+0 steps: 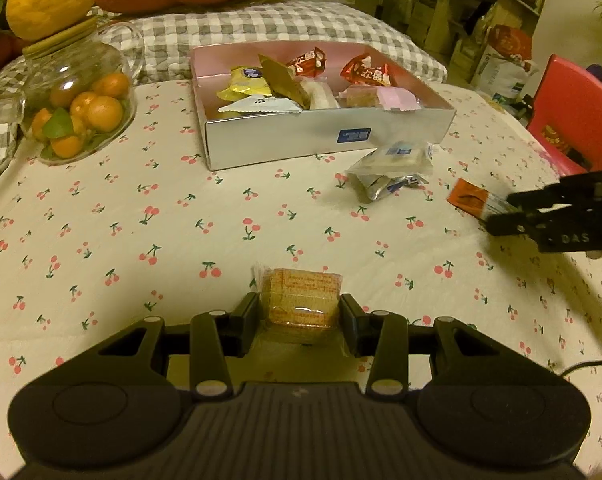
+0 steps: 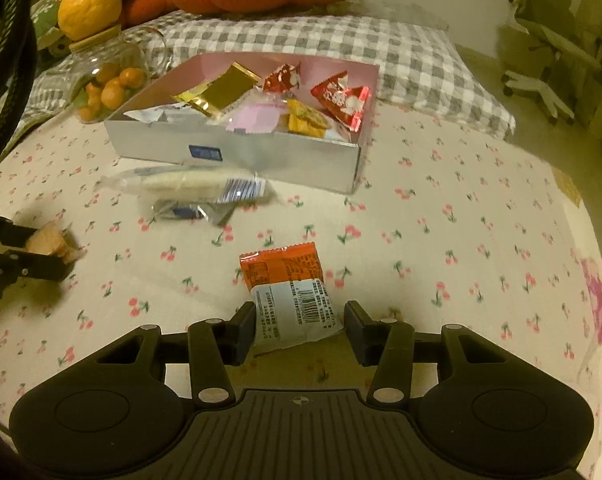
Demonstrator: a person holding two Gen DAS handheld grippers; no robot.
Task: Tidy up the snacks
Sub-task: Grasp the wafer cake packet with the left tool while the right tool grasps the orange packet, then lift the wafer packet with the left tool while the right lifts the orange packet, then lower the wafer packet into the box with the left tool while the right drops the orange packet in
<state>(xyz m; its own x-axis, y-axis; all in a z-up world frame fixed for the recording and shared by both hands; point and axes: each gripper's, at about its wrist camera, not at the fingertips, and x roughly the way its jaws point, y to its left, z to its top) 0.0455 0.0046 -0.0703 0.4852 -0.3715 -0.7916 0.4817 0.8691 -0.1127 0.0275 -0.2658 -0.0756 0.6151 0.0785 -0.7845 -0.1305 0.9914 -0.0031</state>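
My left gripper pinches a clear-wrapped biscuit; my right gripper, jaws narrowed, clamps the orange packet by its slippery tail (it could slide out on the way). Both tilt steeply down over the cherry cloth, the snack box waiting upper centre.

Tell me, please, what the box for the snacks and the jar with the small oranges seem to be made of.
The box looks like thin cardboard: silver glossy outside with a blue label, matt pink inside, with sharp folded edges. The jar is probably clear glass, though clear plastic is possible: the small oranges show through it and bright highlights sit on its rounded wall. Its lid seems pale wood or bamboo.
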